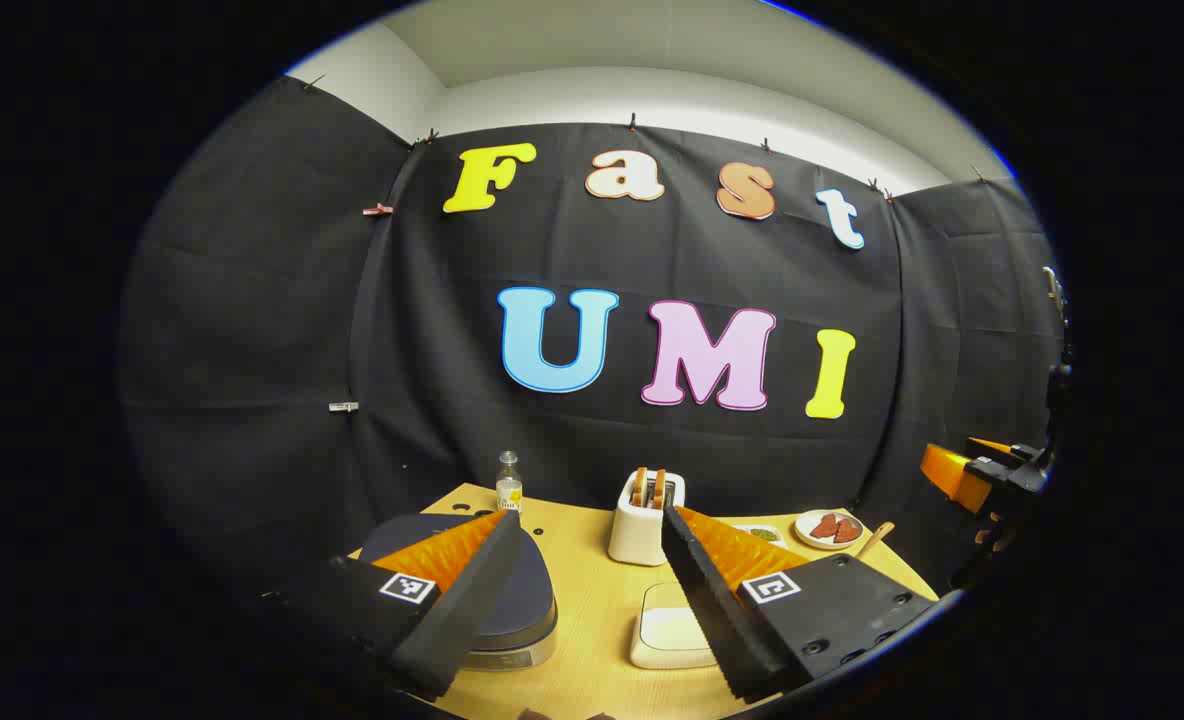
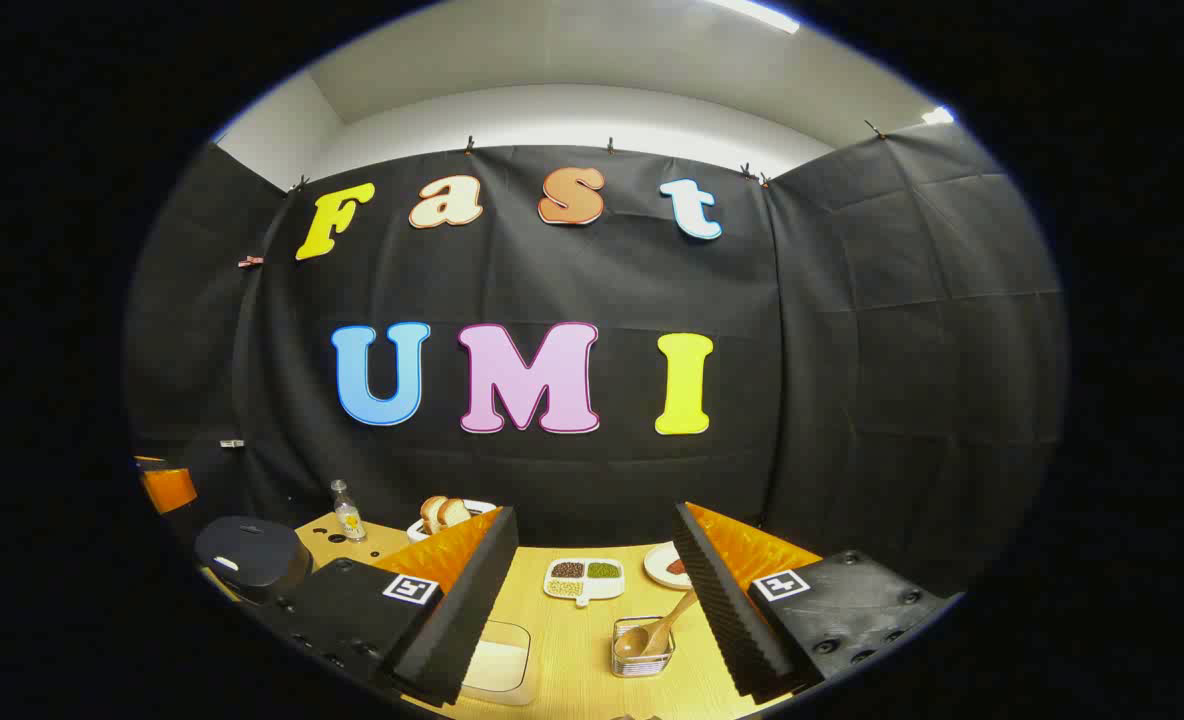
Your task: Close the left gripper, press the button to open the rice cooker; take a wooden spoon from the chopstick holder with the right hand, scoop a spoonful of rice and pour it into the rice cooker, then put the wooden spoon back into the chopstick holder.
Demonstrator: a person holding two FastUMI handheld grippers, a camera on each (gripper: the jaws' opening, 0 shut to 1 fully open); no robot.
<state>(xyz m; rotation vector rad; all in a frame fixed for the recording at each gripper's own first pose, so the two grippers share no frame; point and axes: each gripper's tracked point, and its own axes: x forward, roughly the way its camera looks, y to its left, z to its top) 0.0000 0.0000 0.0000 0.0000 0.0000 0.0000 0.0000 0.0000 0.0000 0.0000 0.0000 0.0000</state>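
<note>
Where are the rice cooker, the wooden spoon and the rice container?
rice cooker (image 2: 252, 553): right gripper view, on its closed dark lid.
wooden spoon (image 2: 635, 641): right gripper view, on its bowl in the holder.
rice container (image 1: 674, 630): left gripper view, on the white rice.

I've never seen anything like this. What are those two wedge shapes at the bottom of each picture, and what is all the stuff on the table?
Each picture comes from a camera riding on a hand-held gripper. The wedges are its two fingers, spread open and holding nothing: the left gripper and the right gripper. On the wooden table stand a dark rice cooker, lid shut, a toaster with bread, a small bottle and a tub of rice. The right gripper view shows a wooden spoon in its clear holder and a divided dish of grains.
</note>
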